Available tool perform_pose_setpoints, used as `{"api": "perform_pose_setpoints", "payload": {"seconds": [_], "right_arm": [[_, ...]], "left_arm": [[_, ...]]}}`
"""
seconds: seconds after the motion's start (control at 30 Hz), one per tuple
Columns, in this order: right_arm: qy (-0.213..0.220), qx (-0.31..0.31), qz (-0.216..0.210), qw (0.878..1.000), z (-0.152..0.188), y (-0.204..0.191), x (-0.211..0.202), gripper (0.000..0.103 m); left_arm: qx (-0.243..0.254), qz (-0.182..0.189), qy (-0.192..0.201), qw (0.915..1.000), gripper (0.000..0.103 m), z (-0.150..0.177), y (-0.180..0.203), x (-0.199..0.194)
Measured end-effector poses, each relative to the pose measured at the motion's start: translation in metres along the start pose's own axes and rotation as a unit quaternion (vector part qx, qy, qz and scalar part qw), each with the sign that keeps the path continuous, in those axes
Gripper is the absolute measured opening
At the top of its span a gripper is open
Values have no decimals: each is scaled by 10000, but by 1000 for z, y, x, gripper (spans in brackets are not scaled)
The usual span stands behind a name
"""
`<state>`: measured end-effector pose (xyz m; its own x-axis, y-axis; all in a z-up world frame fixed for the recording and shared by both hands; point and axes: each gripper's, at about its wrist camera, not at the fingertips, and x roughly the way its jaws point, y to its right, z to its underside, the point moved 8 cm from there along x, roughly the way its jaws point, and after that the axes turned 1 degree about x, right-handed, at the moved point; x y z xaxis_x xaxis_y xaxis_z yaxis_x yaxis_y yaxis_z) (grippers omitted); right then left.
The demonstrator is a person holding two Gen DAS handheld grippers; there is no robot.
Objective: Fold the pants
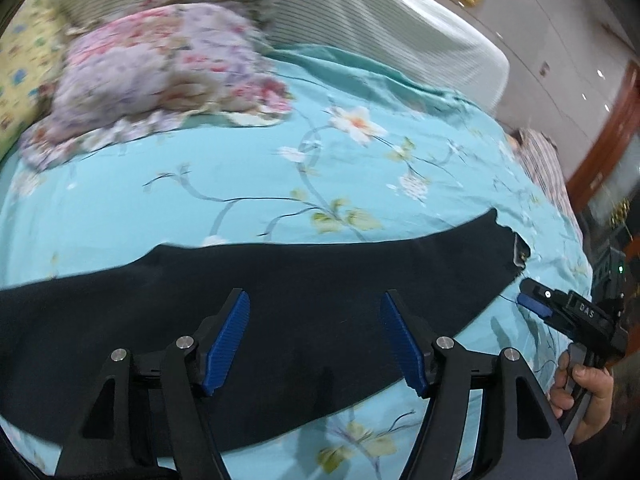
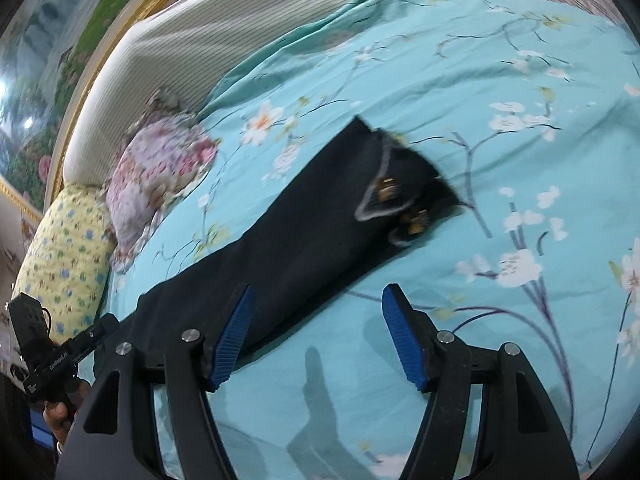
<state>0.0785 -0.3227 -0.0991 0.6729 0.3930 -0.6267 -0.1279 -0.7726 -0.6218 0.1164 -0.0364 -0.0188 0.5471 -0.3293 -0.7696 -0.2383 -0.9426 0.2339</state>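
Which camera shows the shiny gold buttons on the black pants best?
The right wrist view: the small gold metal buttons sit in the open on the waist end of the long black fabric pants, though blurred. The left wrist view sees that waist end edge-on, showing only a tiny glint.

A bed [image 1: 240, 184] in turquoise floral sheets, ribbed pale headboard [image 1: 360, 12], gilt-framed painting [image 2: 36, 80] above.

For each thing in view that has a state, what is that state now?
Pants: laid out long on the bed, folded lengthwise, not held.
Left gripper: open, above the pants.
Right gripper: open, empty, near the waist end.
Sheet: spread, slightly wrinkled.
Pillow: lying at the headboard.
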Motion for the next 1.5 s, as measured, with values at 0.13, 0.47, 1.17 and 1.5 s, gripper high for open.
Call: {"api": "perform_pose_setpoints", "payload": {"seconds": [0.13,0.47,1.17,1.5], "right_arm": [[38,228,23,9997,-8,16,3,67],[242,515,-245,9981,-33,32,17,67],[499,877,-667,9927,-48,72,15,13],[573,907,-793,9911,-47,66,11,13]], "left_arm": [[335,93,-98,9993,71,-13,27,18],[1232,716,-687,9874,71,-37,106,86],[2153,1973,-1945,9364,52,-58,249,220],[2531,2305,-1717,9238,10,-56,269,196]]}}
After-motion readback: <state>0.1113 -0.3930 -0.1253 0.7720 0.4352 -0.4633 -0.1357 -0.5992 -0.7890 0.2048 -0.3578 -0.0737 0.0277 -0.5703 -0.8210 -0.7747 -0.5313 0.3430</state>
